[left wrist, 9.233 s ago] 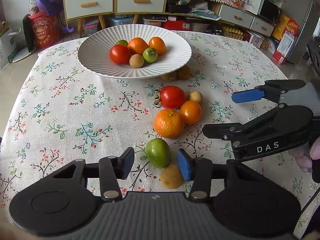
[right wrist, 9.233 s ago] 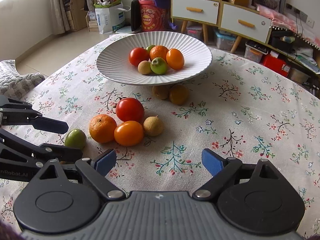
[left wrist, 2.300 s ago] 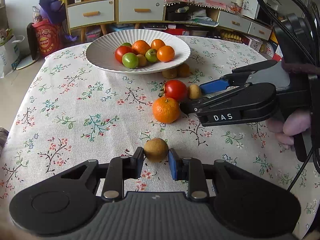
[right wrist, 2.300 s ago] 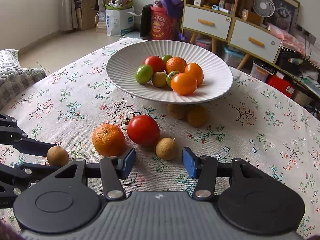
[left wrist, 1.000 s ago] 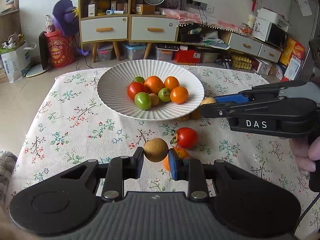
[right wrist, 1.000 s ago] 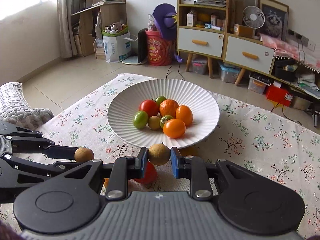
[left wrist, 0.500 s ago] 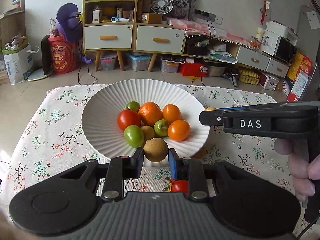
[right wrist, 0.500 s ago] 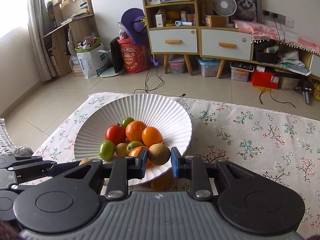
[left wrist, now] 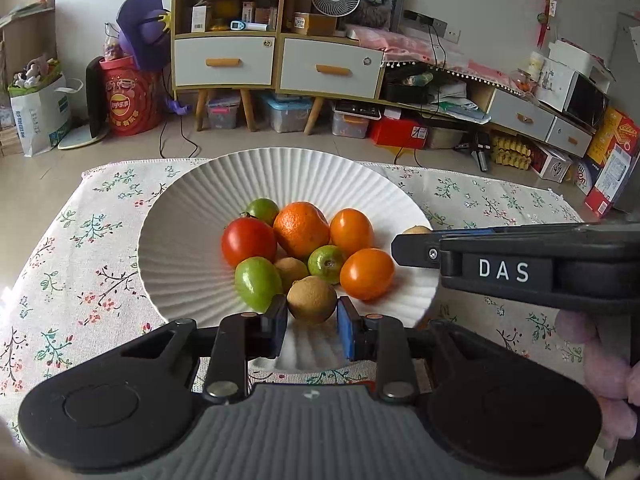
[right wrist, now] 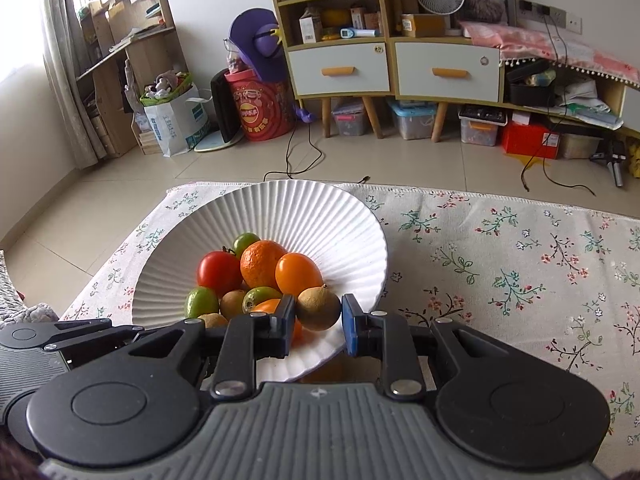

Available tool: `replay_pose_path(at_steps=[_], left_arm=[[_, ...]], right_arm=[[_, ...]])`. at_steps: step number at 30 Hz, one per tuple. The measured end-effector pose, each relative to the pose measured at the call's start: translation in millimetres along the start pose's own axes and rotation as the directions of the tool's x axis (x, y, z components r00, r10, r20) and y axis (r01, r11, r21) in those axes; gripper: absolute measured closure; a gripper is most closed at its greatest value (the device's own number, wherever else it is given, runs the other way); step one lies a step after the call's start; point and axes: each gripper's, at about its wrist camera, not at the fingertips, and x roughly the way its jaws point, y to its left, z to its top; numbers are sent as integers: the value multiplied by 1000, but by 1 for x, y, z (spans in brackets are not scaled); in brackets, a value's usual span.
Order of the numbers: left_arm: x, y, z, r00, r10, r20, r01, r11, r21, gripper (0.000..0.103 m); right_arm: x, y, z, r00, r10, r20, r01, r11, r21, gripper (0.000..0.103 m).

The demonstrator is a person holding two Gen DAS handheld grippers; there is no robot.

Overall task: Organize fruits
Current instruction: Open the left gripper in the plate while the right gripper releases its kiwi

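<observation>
Where lettering can be read at all, it is the white "DAS" label (left wrist: 503, 271) on the side of the right gripper (right wrist: 319, 309), seen from the left wrist view; the red drum (left wrist: 127, 104) by the shelves carries a round logo with characters too small to read, and the print on the white paper bag (left wrist: 42, 114) is likewise illegible. The left gripper (left wrist: 312, 309) is clamped narrowly on a brown round fruit (left wrist: 312, 300), held over the near rim of the white ribbed plate (left wrist: 188, 216). The right gripper is closed just as tightly on a second brown fruit (right wrist: 319, 309), over the plate's right-hand edge. On the plate lie a red tomato (left wrist: 249, 241), a mandarin (left wrist: 302, 229), two orange tomatoes (left wrist: 366, 273), green fruits (left wrist: 257, 282) and one more brown fruit (left wrist: 291, 271), mostly hidden behind its neighbours. From the left wrist view only a sliver of the right gripper's fruit shows past its tip, and a red scrap of something below the plate is cut off by the left gripper's body. Whether either held fruit touches the plate cannot be told. Half a second ago both grippers gripped the same fruits; since then the plate has grown larger in both views, and a second ago the loose tomato and mandarin on the floral tablecloth (left wrist: 80, 264) were in plain view.
</observation>
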Motion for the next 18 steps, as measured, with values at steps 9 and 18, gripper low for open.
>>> replay_pose_path(at_steps=[9, 18], left_arm=[[-1, -3, 4, 1000, 1, 3, -1, 1000, -3, 76], [-3, -4, 7, 1000, -17, 0, 17, 1000, -3, 54]], right_arm=[[-5, -1, 2, 1000, 8, 10, -8, 1000, 21, 75], [-15, -8, 7, 999, -1, 37, -1, 999, 47, 60]])
